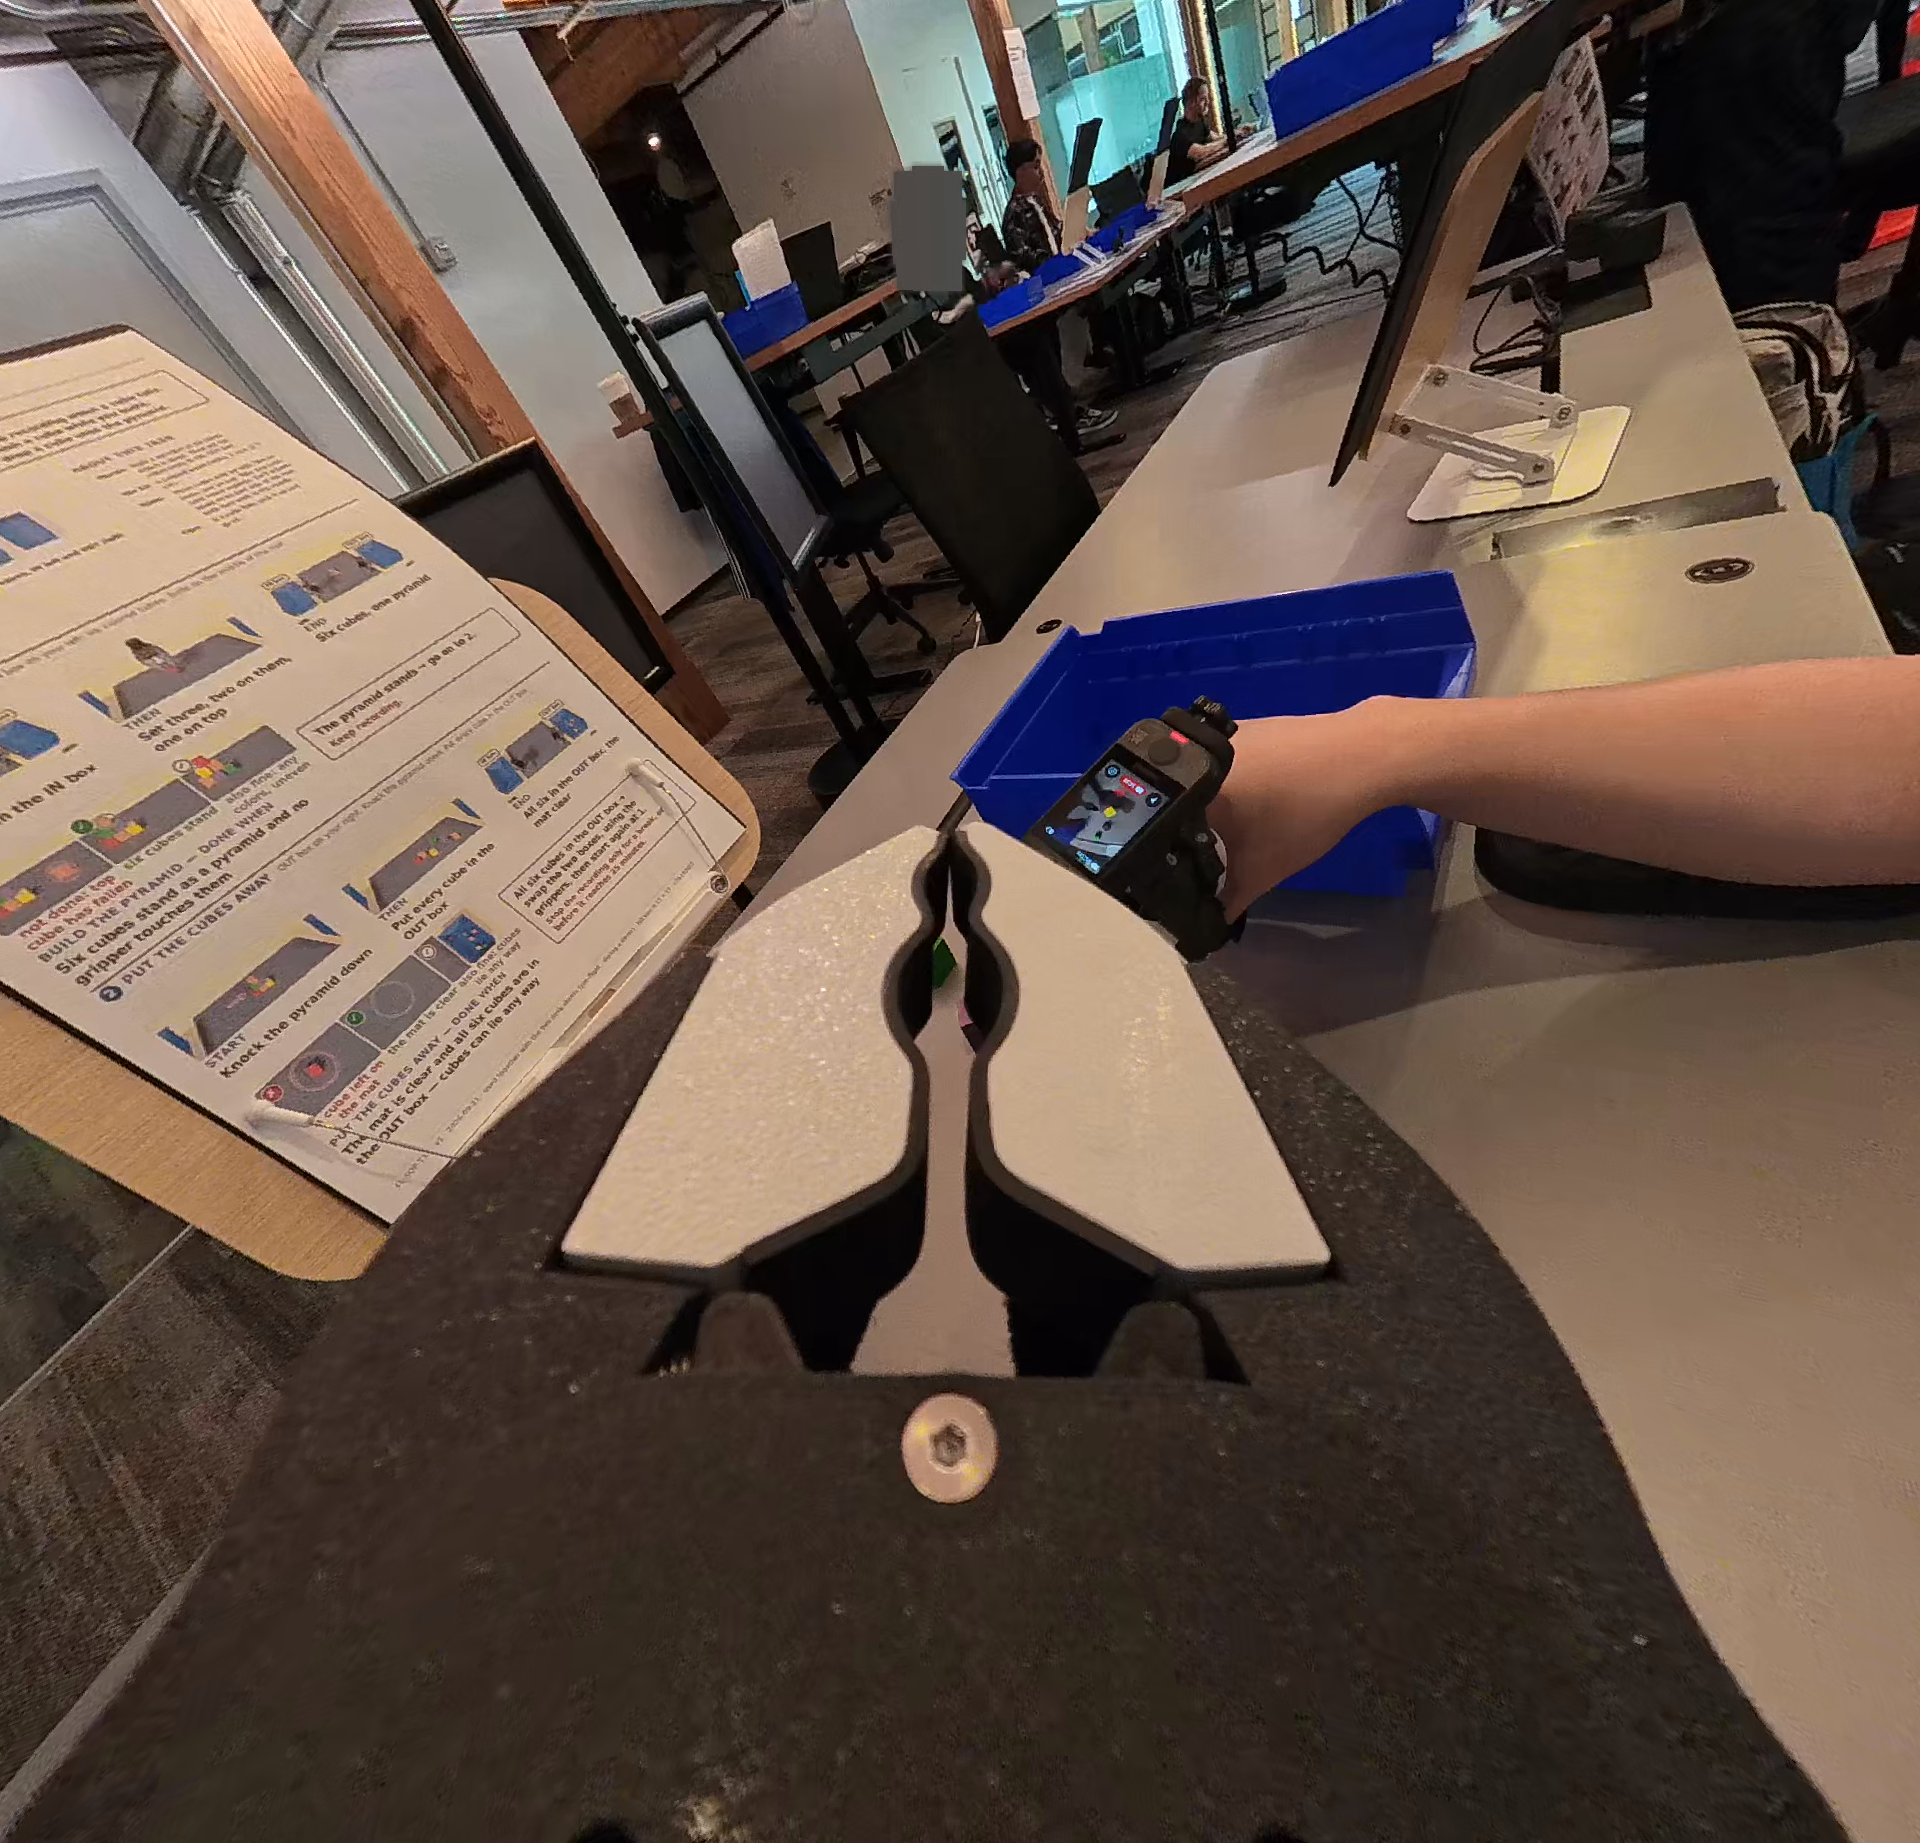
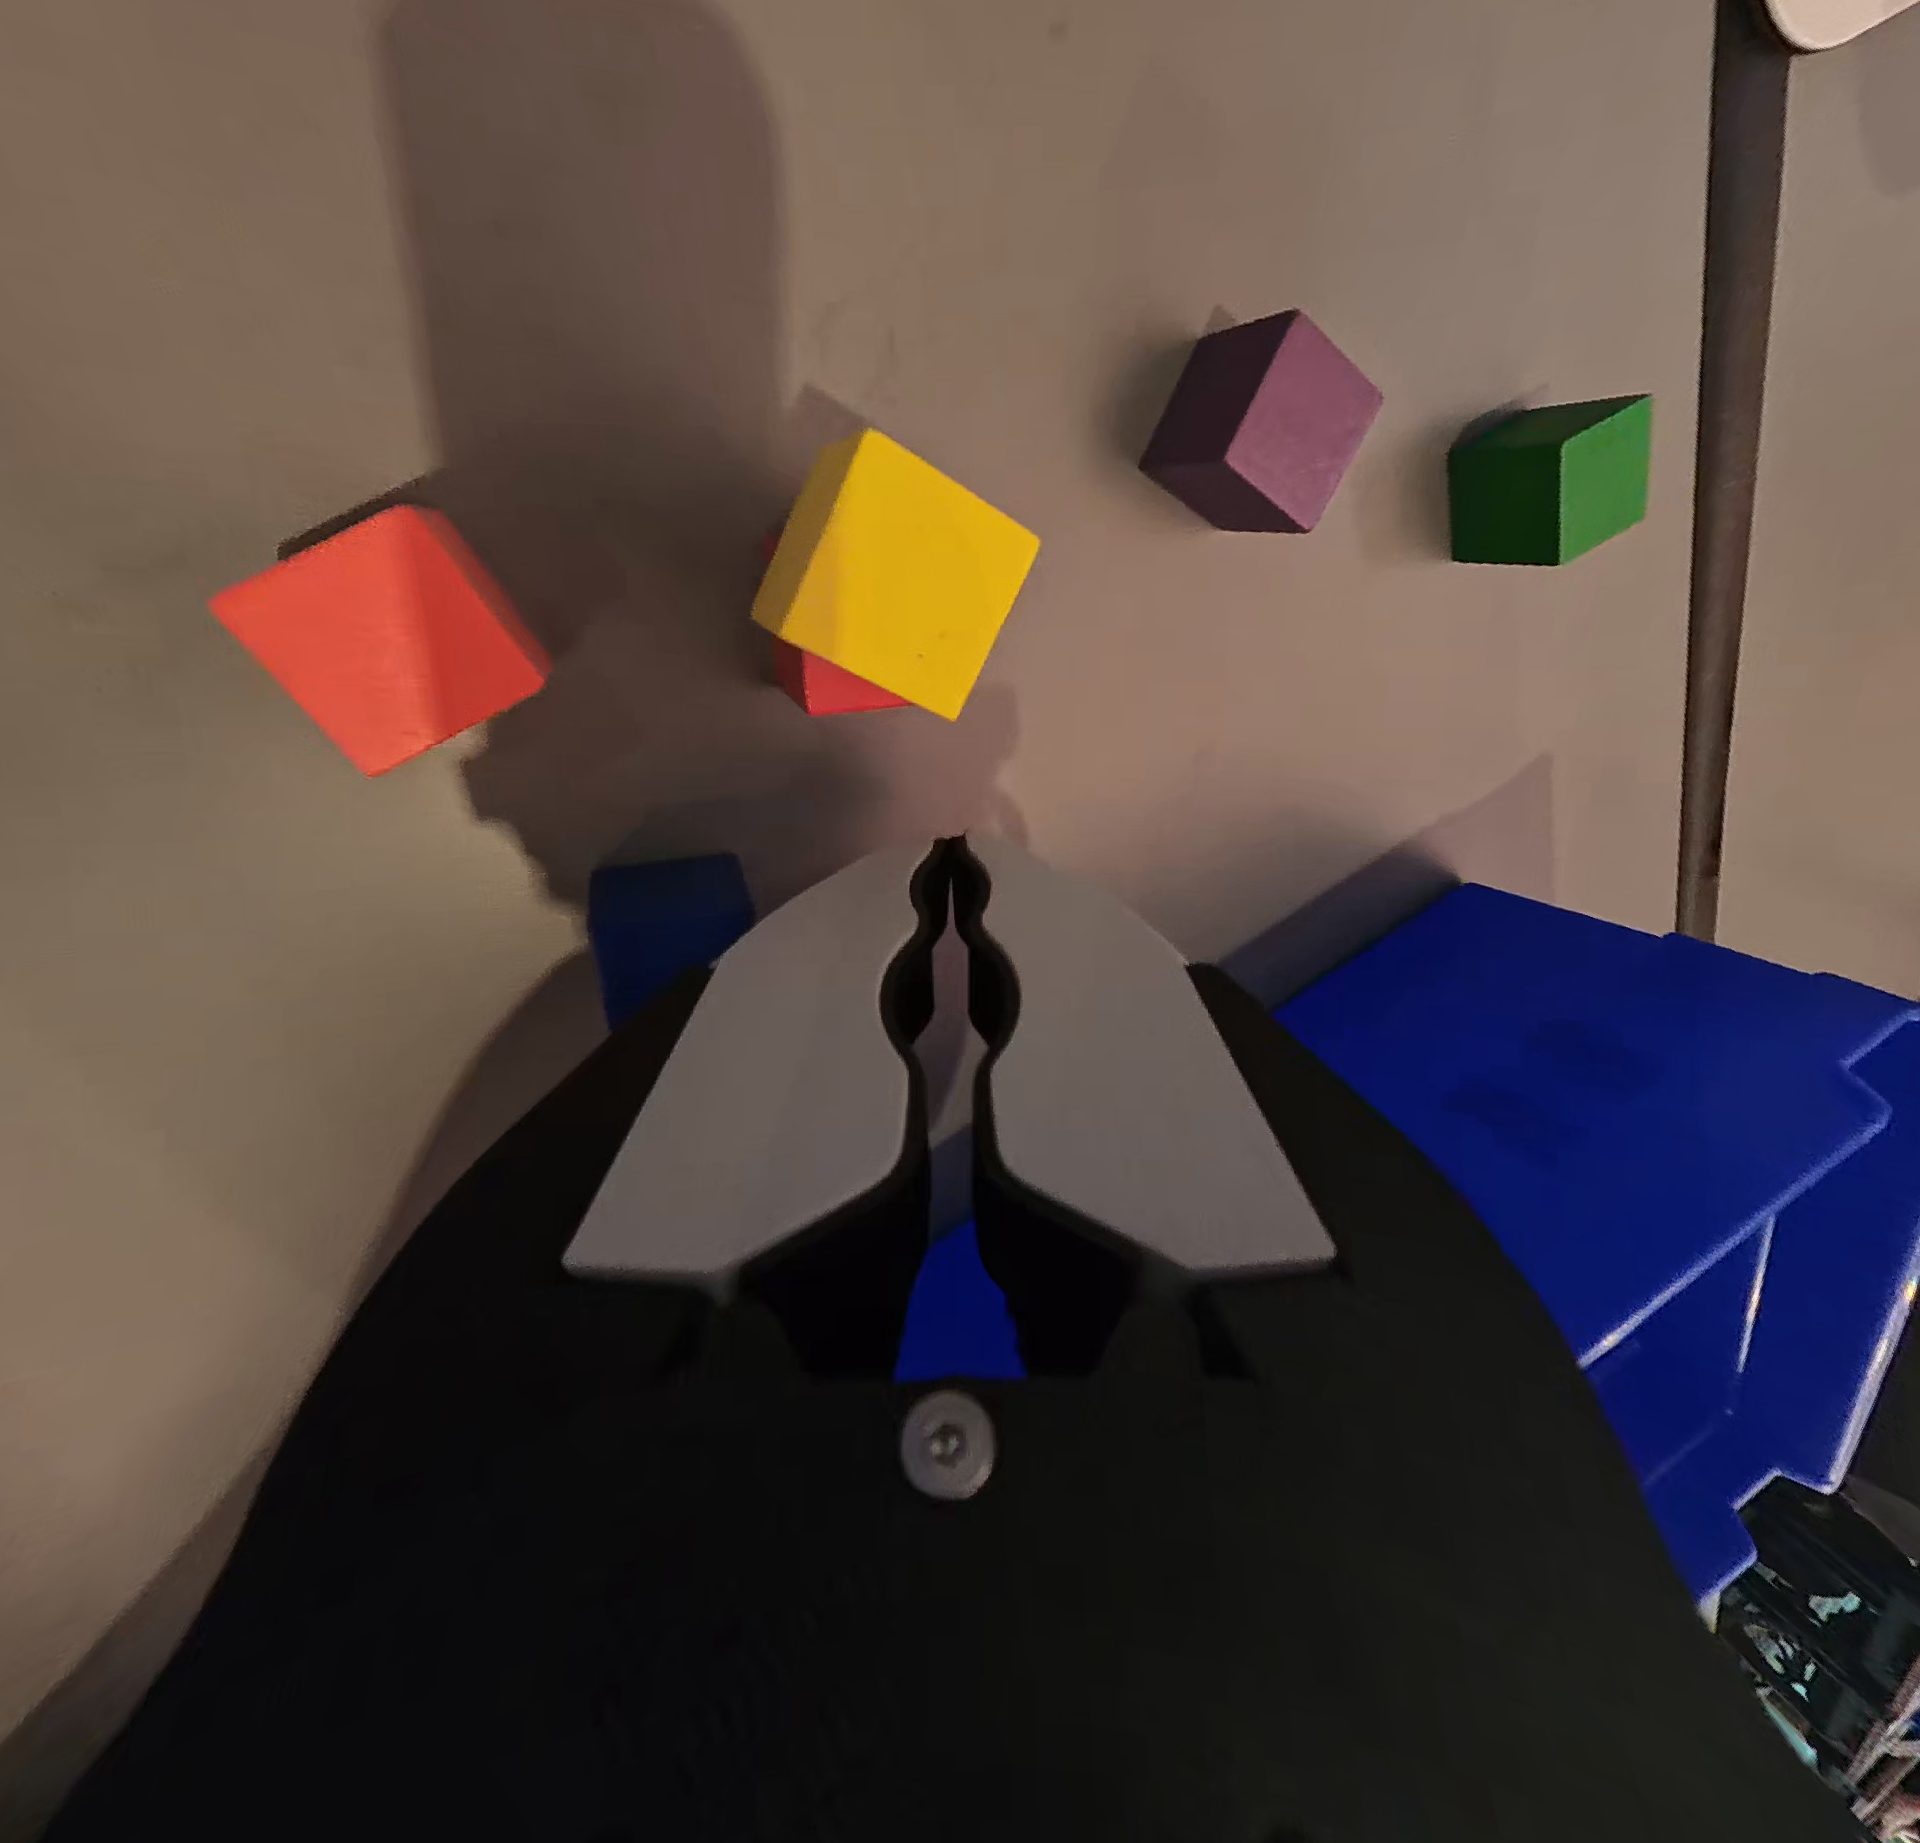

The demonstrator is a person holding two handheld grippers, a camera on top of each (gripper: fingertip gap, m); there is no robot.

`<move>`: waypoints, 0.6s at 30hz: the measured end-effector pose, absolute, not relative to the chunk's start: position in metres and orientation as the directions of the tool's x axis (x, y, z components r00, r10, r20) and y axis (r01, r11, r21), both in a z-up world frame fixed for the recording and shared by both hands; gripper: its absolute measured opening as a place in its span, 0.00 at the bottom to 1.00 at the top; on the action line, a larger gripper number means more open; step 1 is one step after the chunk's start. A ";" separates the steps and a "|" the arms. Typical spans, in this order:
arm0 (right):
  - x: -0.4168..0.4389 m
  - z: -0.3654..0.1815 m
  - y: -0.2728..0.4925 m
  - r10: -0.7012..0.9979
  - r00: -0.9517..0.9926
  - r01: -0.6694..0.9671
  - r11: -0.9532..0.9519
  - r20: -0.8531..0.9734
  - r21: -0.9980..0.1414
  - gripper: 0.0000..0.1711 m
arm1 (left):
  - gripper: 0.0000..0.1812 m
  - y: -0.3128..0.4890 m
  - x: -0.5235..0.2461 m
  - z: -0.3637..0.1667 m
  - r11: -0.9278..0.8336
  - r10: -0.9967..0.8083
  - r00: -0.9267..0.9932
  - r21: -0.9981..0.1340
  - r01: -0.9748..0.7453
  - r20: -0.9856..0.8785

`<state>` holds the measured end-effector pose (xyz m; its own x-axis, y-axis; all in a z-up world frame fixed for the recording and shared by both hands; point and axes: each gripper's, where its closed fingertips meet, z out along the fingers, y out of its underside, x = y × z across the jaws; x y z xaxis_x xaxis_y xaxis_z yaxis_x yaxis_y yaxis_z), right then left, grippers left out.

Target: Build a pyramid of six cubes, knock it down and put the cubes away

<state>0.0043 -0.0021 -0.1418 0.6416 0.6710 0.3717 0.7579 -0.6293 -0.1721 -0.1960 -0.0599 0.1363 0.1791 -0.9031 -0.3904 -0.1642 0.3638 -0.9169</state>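
Hidden: red cube (image 2: 831, 687) mostly under the yellow cube (image 2: 896, 572); blue cube (image 2: 665, 926) half behind the right gripper (image 2: 951, 874).
Cubes, left to right: orange cube (image 2: 379, 640), blue, yellow on red, purple cube (image 2: 1262, 422), green cube (image 2: 1548, 484), scattered on the grey table (image 2: 260, 235).
Bin: blue bin (image 2: 1579, 1097) at the right.
Grippers: left gripper (image 1: 951, 853) pressed together, holding nothing; right likewise, above the table.
Room: instruction board (image 1: 260, 754) leaning at the left, office desks beyond.

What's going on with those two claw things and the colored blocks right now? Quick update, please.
Left gripper shut, empty. Right gripper shut, empty, above loose cubes. Yellow cube on red cube; others scattered on table. Blue bin beside; nothing blocking.
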 end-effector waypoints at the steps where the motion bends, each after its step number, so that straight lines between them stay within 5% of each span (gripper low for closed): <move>1: 0.004 -0.143 -0.003 0.674 0.644 0.757 -0.630 0.363 -0.173 0.01 | 0.00 -0.060 -0.196 0.136 0.364 -0.903 0.179 -0.916 -0.167 -0.391; 8: -0.012 -0.137 0.008 0.681 0.627 0.775 -0.592 0.379 -0.220 0.01 | 0.00 -0.060 -0.195 0.135 0.361 -0.904 0.175 -0.916 -0.172 -0.389; 12: -0.069 -0.101 0.038 0.661 0.612 0.777 -0.397 0.435 -0.489 0.00 | 0.00 -0.059 -0.193 0.133 0.360 -0.905 0.170 -0.916 -0.180 -0.389; 18: -0.073 -0.068 0.038 0.625 0.624 0.756 -0.332 0.469 -0.564 0.01 | 0.00 -0.058 -0.191 0.129 0.365 -0.902 0.167 -0.909 -0.200 -0.398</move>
